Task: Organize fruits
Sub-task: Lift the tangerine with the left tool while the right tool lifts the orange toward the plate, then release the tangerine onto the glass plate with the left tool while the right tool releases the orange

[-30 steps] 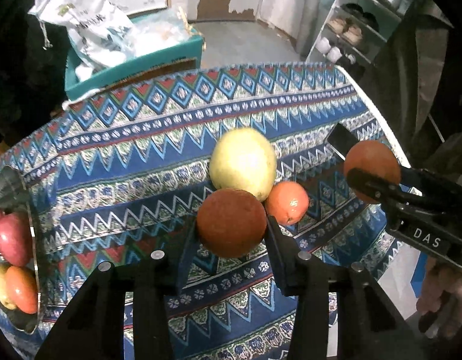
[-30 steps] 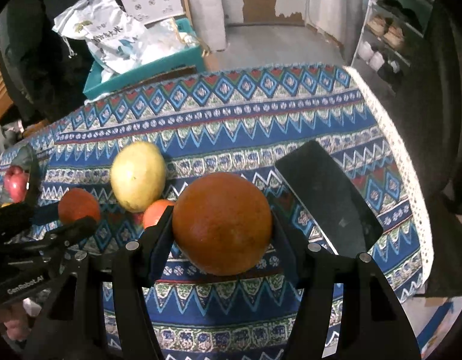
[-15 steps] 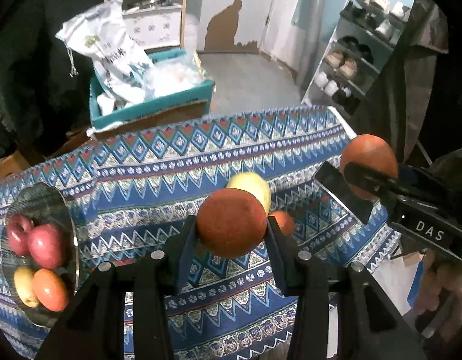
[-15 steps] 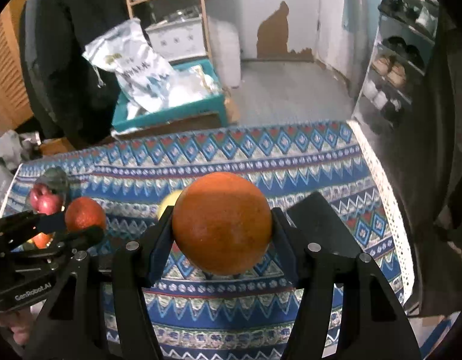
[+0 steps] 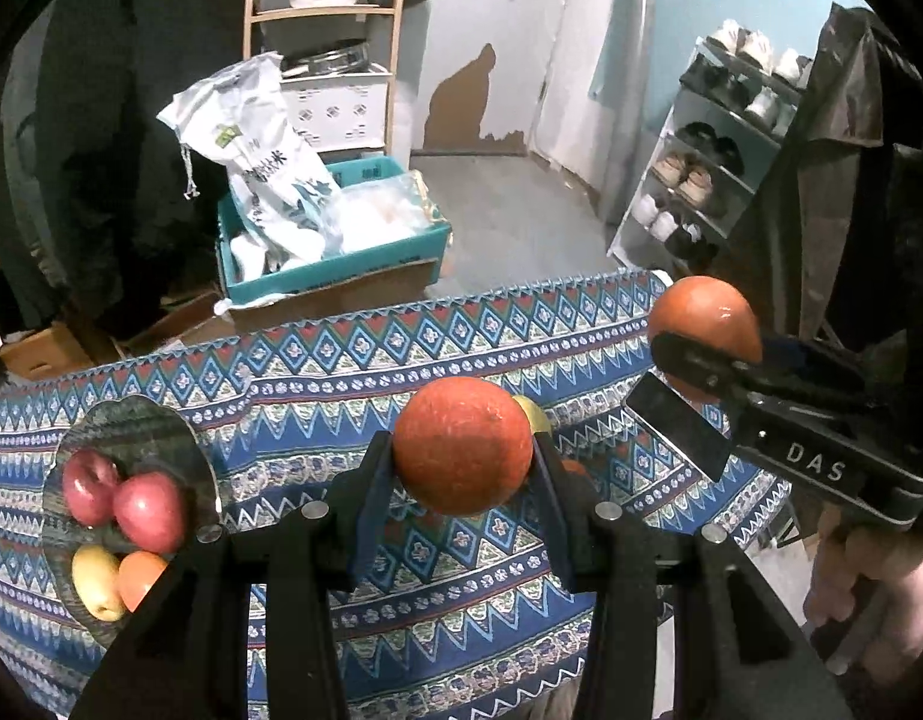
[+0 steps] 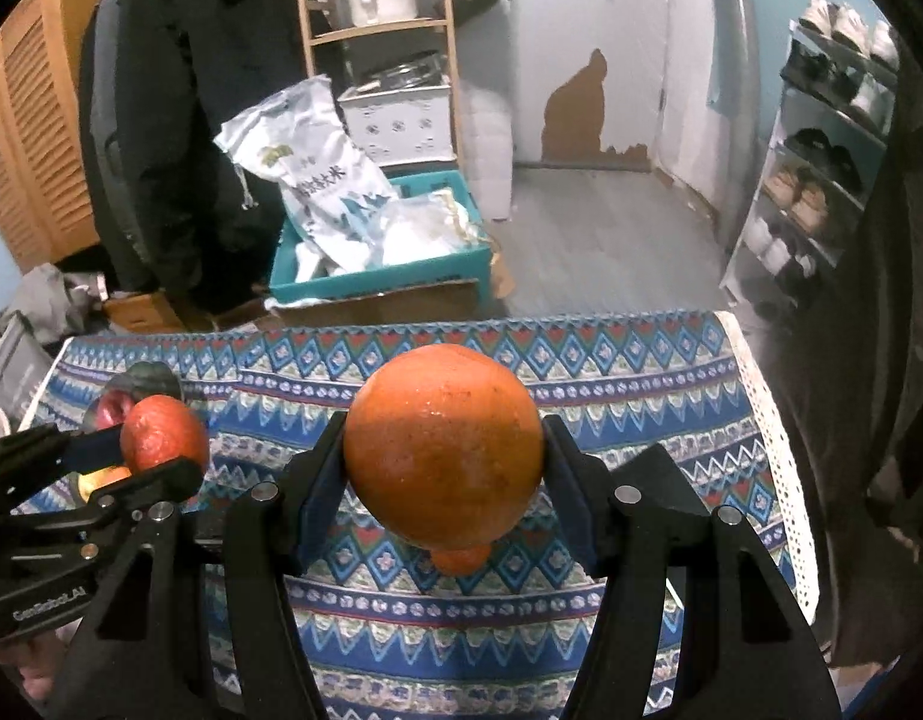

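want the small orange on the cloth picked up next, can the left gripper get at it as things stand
Probably not yet. The left gripper is shut on an orange, so its jaws are full. The small orange lies uncovered on the cloth below.

Both wrist cameras sat just behind their tools, looking steeply down and forward over the cloth-covered bench [image 5: 353,354] toward the room beyond. Each view caught the other tool at its edge; both shared the teal crate [image 6: 377,276] and shoe rack [image 5: 701,180].
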